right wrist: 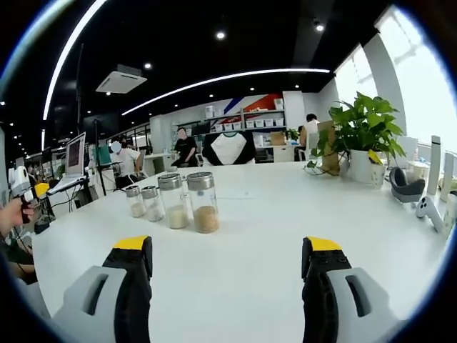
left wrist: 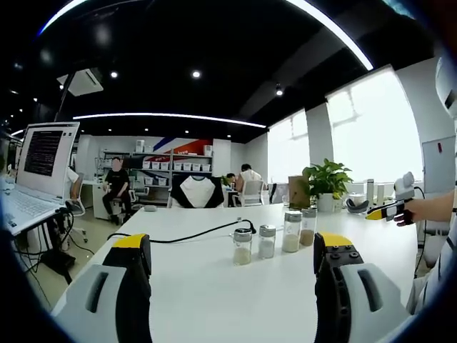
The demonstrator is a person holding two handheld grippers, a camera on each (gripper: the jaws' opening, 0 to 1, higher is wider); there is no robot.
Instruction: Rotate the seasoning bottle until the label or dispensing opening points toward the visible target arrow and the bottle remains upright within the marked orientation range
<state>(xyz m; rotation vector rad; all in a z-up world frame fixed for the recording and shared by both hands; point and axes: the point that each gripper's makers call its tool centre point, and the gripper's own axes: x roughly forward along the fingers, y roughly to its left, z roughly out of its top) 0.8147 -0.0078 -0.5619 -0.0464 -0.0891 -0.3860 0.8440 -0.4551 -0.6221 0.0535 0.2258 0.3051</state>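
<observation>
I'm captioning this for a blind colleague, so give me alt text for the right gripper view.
Four glass seasoning bottles with metal lids stand upright in a row on a white table, ahead of the open right gripper, which holds nothing. A potted plant sits at the table's far right, with an office behind.

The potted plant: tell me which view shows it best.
The right gripper view: the potted plant stands large and sharp on the white table, its white pot and leaves distinct. In the left gripper view the plant is smaller and farther off, backlit by the window, behind the seasoning bottles.
</observation>
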